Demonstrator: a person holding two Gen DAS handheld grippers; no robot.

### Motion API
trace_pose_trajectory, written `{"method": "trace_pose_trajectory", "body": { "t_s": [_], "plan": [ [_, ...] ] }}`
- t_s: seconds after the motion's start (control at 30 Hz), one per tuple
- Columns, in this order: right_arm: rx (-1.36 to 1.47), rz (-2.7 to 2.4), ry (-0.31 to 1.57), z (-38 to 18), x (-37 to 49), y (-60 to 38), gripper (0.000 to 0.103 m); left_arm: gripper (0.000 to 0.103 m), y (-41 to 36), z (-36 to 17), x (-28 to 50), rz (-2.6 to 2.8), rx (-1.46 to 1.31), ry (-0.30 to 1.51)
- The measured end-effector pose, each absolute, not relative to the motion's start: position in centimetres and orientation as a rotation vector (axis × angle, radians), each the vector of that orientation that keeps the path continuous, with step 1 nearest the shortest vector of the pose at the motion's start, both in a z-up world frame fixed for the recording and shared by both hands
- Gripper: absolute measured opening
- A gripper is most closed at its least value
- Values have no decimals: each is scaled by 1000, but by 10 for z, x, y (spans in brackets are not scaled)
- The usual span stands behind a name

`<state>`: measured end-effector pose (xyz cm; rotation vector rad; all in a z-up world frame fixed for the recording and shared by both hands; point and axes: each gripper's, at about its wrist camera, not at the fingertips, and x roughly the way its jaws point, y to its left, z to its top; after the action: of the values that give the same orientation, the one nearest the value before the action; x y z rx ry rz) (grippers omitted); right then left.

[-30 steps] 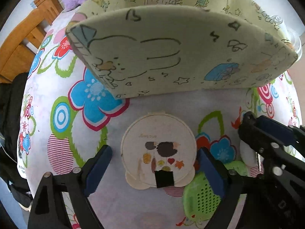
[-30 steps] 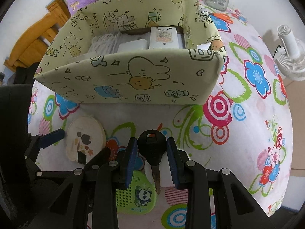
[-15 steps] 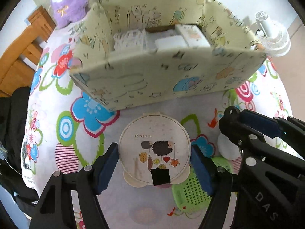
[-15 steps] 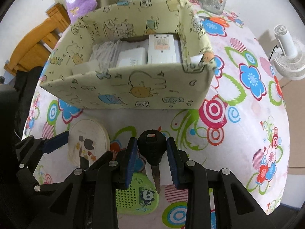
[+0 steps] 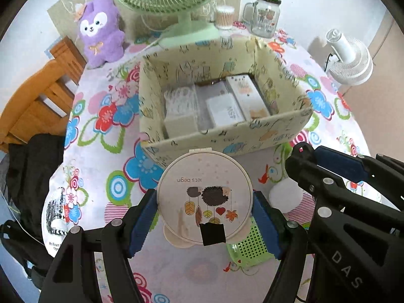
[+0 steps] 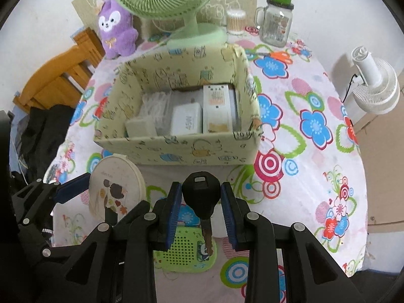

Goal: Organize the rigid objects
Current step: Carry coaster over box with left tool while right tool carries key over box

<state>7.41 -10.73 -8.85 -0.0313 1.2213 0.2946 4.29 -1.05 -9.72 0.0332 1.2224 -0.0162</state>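
Observation:
My left gripper (image 5: 204, 217) is shut on a round cream case with a hedgehog print (image 5: 204, 197), held above the flowered tablecloth in front of the yellow cartoon-print box (image 5: 227, 141). My right gripper (image 6: 200, 207) is shut on a black-headed key (image 6: 200, 194), blade hanging down, also in front of the box (image 6: 176, 149). The box holds several white boxes (image 5: 224, 112) and a clear packet. The round case also shows in the right wrist view (image 6: 116, 186). The right gripper shows at the right of the left wrist view (image 5: 328, 166).
A green perforated panda item (image 6: 186, 251) and a white round object (image 5: 285, 197) lie on the cloth below the grippers. Behind the box stand a green fan (image 5: 176, 5), a purple plush (image 5: 101, 35), a glass jar mug (image 5: 265, 15) and a cotton-swab tub (image 5: 223, 17). A white fan (image 5: 348, 60) stands right.
Both grippers have risen and tilted so the box's inside now shows. The left gripper closed on the round case and lifted it off the cloth. The right still holds the key.

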Motion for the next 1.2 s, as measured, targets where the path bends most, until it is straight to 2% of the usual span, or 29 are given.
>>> {"method": "trace_pose_trajectory", "body": {
  "t_s": [0.53,1.2],
  "plan": [
    [-30,304,1143,-42,77,-108,35,76,-5,-62,53,-7,37,1143],
    [-78,351,1116,-37,124,-99,35,76,3,-60,95,12,-12,1131]
  ]
}}
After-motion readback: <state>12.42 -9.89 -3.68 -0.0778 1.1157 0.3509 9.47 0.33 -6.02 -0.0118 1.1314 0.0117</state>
